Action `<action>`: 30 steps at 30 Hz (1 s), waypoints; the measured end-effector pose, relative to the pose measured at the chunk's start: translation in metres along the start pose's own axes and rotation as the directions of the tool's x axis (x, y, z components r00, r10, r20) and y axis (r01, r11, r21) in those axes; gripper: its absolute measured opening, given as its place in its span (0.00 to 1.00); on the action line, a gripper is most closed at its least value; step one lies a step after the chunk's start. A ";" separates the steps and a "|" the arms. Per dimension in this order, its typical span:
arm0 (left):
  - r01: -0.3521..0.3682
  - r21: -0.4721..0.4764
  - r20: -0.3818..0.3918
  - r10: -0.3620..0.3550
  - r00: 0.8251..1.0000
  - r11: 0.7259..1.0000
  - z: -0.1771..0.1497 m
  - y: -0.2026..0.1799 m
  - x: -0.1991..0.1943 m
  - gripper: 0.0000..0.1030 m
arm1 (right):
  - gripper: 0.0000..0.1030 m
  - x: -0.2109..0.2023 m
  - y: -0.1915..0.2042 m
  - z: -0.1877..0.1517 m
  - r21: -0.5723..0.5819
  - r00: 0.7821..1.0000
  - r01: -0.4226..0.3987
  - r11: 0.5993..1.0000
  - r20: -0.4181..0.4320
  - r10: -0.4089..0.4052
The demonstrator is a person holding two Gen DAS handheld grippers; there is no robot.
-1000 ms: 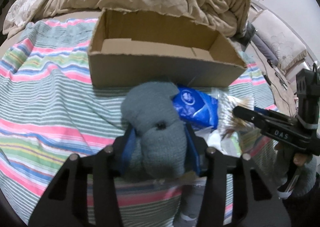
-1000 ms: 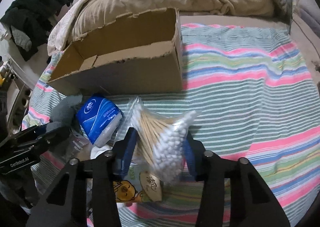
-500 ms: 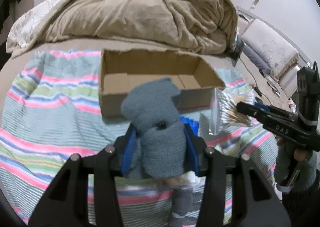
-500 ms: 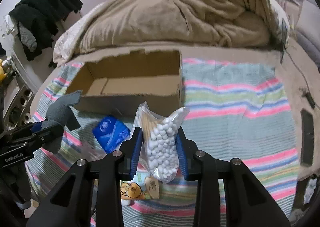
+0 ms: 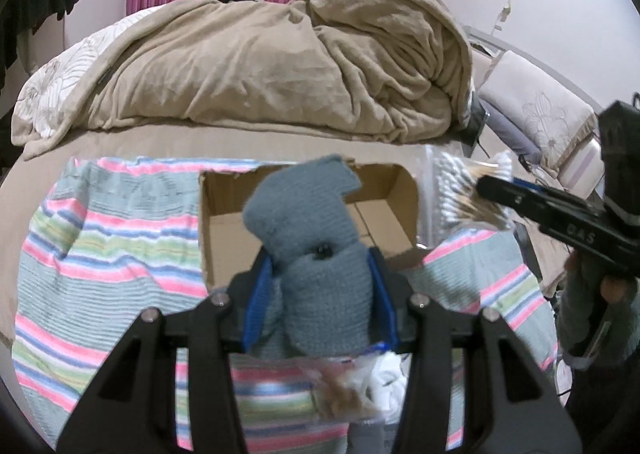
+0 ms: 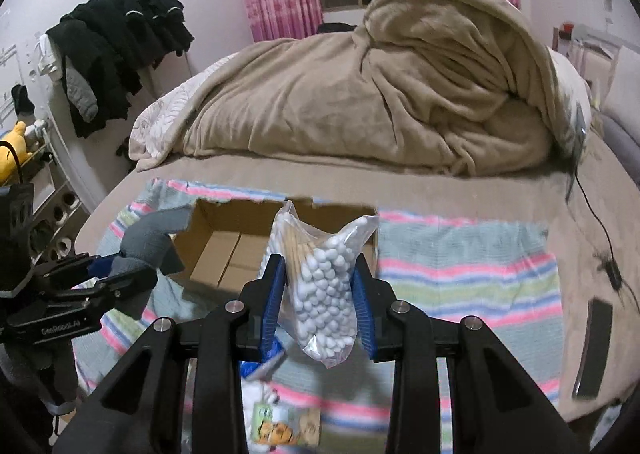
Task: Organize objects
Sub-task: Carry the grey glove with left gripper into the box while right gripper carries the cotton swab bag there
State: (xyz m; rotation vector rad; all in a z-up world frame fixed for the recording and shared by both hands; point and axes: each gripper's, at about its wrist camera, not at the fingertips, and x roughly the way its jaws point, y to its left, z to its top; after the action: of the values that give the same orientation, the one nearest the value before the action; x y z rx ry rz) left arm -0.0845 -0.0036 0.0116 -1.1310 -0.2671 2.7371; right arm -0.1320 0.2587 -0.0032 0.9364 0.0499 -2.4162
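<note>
1. Your left gripper (image 5: pixel 320 294) is clenched on a grey knitted glove (image 5: pixel 312 238); the blue pads press it from both sides and the cuff end sticks up past the fingertips.
2. That glove hangs in the air in front of the open cardboard box (image 5: pixel 384 209), over the box's near wall as the left wrist view shows it; it touches neither the box nor the bedding.
3. Your right gripper (image 6: pixel 320 294) is clamped on a clear bag of cotton swabs (image 6: pixel 324 278), the white tips bunched low between the pads and the wooden sticks fanning upward.
4. The swab bag is also held off the bed, in front of the box's right half in the right wrist view.
5. The box lies on the striped blanket (image 5: pixel 100 254) near that blanket's far edge, top open, flaps visible on its floor.
6. Beyond the blanket's far edge, a heaped tan comforter (image 5: pixel 260 61) covers the head of the bed.
7. Below your left gripper, at the blanket's near edge, lies a small clear bag with brownish contents (image 5: pixel 340 394); what is inside is too blurred to tell.
8. Below your right gripper, a blue packet (image 6: pixel 260 364) peeks out, and a small pack with a cartoon print (image 6: pixel 286 424) lies nearer the blanket's near edge.
9. A dark flat device (image 6: pixel 594 350) rests on the bed by the blanket's right edge.
</note>
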 end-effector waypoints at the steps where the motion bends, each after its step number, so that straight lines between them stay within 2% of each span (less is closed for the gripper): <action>1: -0.002 -0.002 -0.001 0.002 1.000 1.000 0.001 0.001 0.002 0.46 | 0.34 0.006 -0.002 0.003 -0.001 1.000 -0.003 1.000 -0.006 0.003; 8: -0.011 -0.010 -0.019 0.011 1.000 1.000 0.008 0.011 0.030 0.46 | 0.34 0.055 -0.014 0.009 -0.005 0.997 -0.023 1.000 -0.071 0.023; 15: -0.005 -0.014 -0.046 0.004 0.999 1.000 0.007 0.019 0.060 0.46 | 0.34 0.095 -0.022 -0.012 0.006 0.985 -0.013 1.000 -0.175 0.014; 23: 0.002 -0.003 -0.073 -0.002 0.997 1.000 0.007 0.019 0.080 0.46 | 0.34 0.092 -0.026 -0.027 0.047 0.975 0.011 0.999 -0.223 0.000; 30: -0.007 0.013 -0.091 0.008 0.996 1.000 0.009 0.017 0.085 0.49 | 0.34 0.086 -0.026 -0.029 0.045 0.977 0.003 0.999 -0.214 0.007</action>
State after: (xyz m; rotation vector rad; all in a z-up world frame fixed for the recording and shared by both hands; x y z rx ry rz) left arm -0.1515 -0.0023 -0.0443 -1.2516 -0.2340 2.6809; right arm -0.1801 0.2466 -0.0839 1.2139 0.0730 -2.3139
